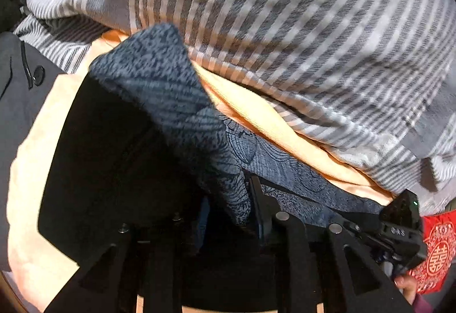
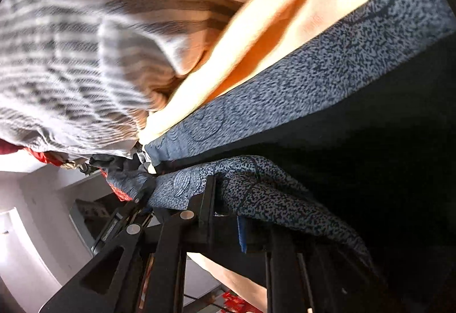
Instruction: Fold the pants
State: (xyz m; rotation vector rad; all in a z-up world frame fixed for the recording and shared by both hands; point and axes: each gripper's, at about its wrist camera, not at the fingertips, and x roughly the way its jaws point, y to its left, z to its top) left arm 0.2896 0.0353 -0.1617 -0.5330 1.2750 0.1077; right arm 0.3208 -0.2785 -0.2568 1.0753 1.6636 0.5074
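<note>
Clearly the left claw (image 1: 228,216) clamps the blue patterned pants (image 1: 159,90), whose edge runs lower left to upper right over the orange sheet (image 1: 250,108); the right claw (image 2: 225,207) grips them likewise.

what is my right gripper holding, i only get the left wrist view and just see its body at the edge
Observer: In the right wrist view, the right gripper is pinching a fold of the blue patterned pants, with cloth draped over one finger.
Operator: where does the rest of the cloth run
Observer: A long blue strip runs up and to the right, alongside the peach sheet.
Operator: anything past the fabric on that side
Observer: A white wall shows at lower left, below the striped blanket.
</note>
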